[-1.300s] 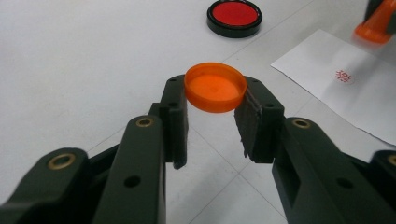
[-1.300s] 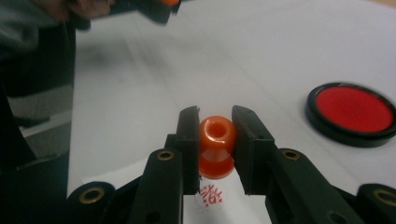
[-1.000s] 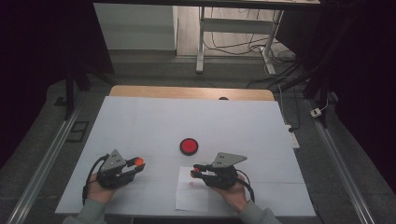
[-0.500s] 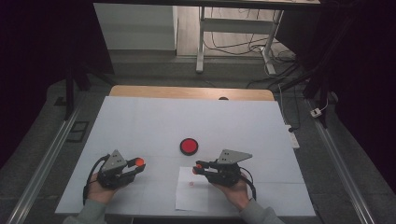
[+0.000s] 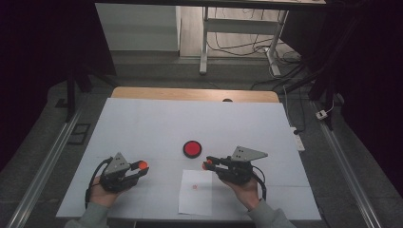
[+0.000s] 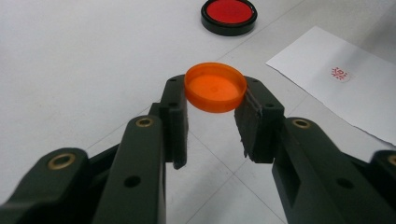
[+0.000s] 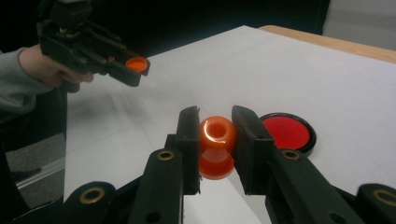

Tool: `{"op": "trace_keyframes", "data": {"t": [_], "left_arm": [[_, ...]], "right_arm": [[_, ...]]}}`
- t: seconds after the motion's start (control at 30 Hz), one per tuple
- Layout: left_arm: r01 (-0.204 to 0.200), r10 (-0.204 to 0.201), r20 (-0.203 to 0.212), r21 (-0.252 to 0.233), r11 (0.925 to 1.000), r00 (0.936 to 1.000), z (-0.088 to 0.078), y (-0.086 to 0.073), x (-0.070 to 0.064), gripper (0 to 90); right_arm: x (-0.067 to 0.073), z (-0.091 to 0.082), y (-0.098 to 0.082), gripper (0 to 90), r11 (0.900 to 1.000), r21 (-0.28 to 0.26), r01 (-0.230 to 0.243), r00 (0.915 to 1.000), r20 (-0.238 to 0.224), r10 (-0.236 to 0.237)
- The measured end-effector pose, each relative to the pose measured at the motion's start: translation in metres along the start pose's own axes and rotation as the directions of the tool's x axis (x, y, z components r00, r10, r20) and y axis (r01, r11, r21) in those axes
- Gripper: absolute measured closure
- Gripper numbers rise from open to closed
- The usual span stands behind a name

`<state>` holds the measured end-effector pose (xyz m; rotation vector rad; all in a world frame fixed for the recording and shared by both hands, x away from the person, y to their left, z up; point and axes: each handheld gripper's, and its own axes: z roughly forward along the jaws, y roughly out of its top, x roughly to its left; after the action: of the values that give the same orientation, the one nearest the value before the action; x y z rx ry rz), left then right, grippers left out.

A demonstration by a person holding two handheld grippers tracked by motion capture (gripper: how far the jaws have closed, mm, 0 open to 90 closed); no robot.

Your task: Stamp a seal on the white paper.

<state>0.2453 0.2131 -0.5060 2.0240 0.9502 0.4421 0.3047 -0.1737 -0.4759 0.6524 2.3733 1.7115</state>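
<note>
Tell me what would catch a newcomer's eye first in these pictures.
Probably the bright orange pieces in the black grippers: the left gripper grips an orange cap, the right gripper an orange stamp. Next, the round red ink pad near the middle of the white table, and the paper sheet with a small red mark at the near edge.

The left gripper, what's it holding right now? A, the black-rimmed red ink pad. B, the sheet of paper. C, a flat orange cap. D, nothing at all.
C: in the left gripper view the left gripper has its jaws closed on the rim of a flat orange cap.
</note>
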Motion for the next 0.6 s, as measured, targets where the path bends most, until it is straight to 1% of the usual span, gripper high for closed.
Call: {"op": "trace_keyframes", "data": {"t": [0.23,0.6], "left_arm": [[-0.003,0.003,0.002,0.001,1.0,1.0,0.0005,0.0,-0.0006,65.1],[-0.005,0.005,0.005,0.006,1.0,1.0,0.0019,0.0001,-0.0014,65.1]], "right_arm": [[-0.004,-0.0066,0.0039,72.1,1.0,-0.02,-0.006,0.9999,0.015,0.006],[-0.0057,-0.0091,0.0045,72.2,1.0,-0.023,-0.008,0.9998,0.021,0.008]]}}
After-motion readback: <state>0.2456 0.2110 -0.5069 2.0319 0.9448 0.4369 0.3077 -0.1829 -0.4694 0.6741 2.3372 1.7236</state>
